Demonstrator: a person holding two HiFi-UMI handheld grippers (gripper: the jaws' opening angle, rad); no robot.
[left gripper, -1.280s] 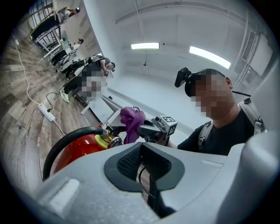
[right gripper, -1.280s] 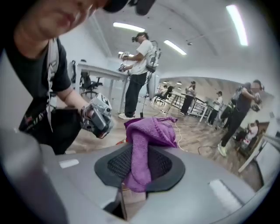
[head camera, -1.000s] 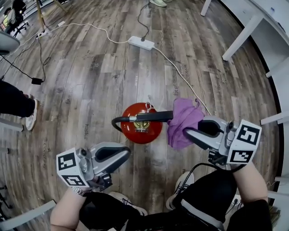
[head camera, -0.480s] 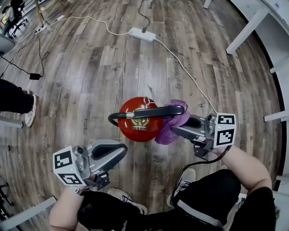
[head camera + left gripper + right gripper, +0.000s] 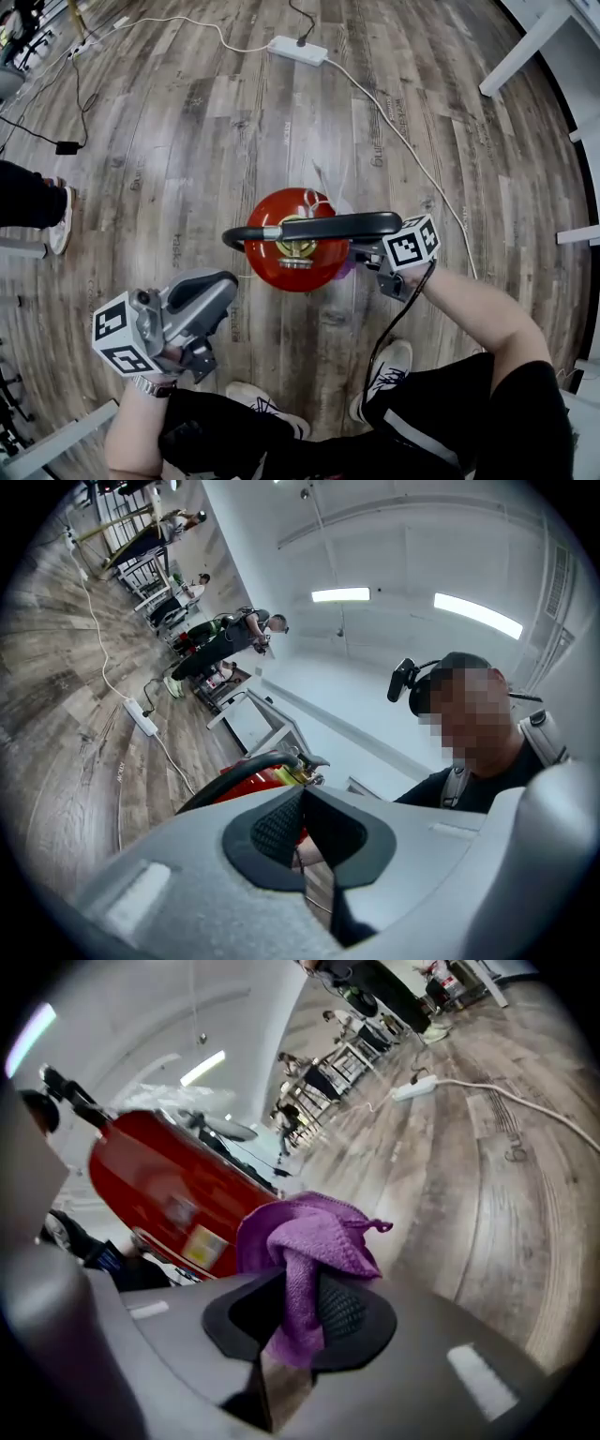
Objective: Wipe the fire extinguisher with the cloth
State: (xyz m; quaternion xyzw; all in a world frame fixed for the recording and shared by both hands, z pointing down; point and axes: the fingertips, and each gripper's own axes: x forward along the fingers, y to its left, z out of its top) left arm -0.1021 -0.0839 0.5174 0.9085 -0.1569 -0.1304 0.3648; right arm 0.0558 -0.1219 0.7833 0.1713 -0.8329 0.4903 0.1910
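A red fire extinguisher (image 5: 295, 246) stands on the wooden floor, seen from above, with its black handle and hose (image 5: 323, 227) across the top. My right gripper (image 5: 364, 256) is low against the extinguisher's right side, under the handle, and is shut on a purple cloth (image 5: 305, 1246). In the head view only a sliver of the cloth (image 5: 346, 270) shows. In the right gripper view the red cylinder (image 5: 173, 1194) lies just left of the cloth. My left gripper (image 5: 223, 284) hangs at the lower left, apart from the extinguisher, shut and empty; beyond its jaws the left gripper view shows the extinguisher top (image 5: 258, 778).
A white power strip (image 5: 298, 50) and its cable (image 5: 403, 141) run across the floor behind the extinguisher. A person's shoe (image 5: 61, 230) is at the left edge. White table legs (image 5: 523, 53) stand at the right. My own legs and shoes (image 5: 389, 366) are below.
My right gripper has dropped with the cloth from beside the handle to low along the extinguisher's right side, and has rolled. The left gripper has drifted slightly left and down.
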